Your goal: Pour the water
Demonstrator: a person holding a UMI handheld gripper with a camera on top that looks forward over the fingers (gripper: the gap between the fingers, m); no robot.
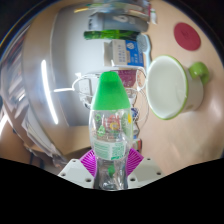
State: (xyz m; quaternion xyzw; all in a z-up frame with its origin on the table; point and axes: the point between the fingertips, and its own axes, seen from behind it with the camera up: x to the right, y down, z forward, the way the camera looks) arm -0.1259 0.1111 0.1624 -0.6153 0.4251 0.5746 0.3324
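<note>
- The tongs (pixel 109 165) are closed on a clear plastic bottle (pixel 109 125); a purple pad (pixel 93 160) shows at the left of the bottle's body and another at its right, both pressed against it
- The bottle stands up between the fingers and fills the middle of the gripper view, its lower part hidden where the fingers meet it
- Its body is see-through, with bright glints and small specks of red and green colour showing through the plastic; whether there is water in it I cannot tell
- A bright green cap (pixel 109 92) tops the bottle, cone-shaped, broad at the base and narrowing to a rounded tip
- Just beyond the bottle to the right sits a cup (pixel 170 87) with a pale inside, a light green rim and a round green handle at its far right side; it rests on the bench (pixel 45 45), near the bottle but not touching it
- The bench is light beige, with streaks of glare across it to the left of the bottle
- Behind the cap stands a white and green box (pixel 125 50) with some print on it, too small to read
- Farther back lies a green-edged object (pixel 100 34), unclear in kind
- Beyond the cup, a round dark red disc (pixel 187 38) lies on the bench
</note>
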